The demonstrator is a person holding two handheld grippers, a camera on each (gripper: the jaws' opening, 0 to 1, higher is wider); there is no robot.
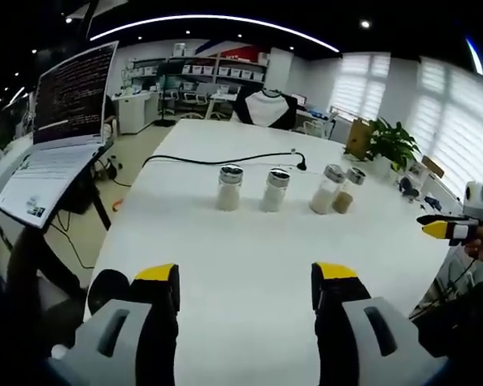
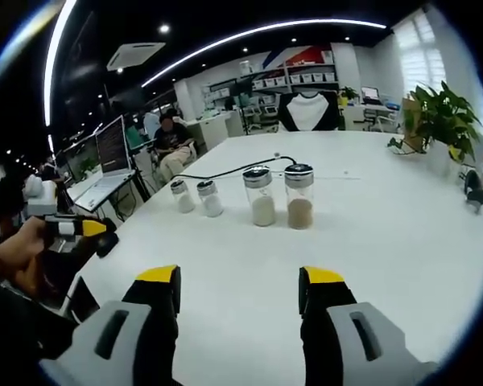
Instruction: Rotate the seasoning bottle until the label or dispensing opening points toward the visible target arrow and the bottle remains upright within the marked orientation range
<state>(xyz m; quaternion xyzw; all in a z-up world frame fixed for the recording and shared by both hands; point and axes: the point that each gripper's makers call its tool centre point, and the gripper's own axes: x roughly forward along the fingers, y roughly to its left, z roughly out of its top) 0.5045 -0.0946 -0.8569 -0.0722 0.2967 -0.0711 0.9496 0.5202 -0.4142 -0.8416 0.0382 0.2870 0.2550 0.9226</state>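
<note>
In the left gripper view we see our left claw point(image 1: 245, 285), yellow-tipped jaws apart and empty, over the white counter point(image 1: 249, 241). Beyond it four clear glass seasoning bottles with silver caps point(image 1: 229, 186) stand upright in a row, a black cable point(image 1: 217, 158) behind them. This view alone shows the open laptop point(image 1: 60, 121); its screen text is too small to read. In the right gripper view our right claw point(image 2: 240, 289) is likewise apart and empty; the person's hand point(image 2: 20, 253) is at left, a leafy potted plant point(image 2: 439, 117) far right. We read no bottle labels.
</note>
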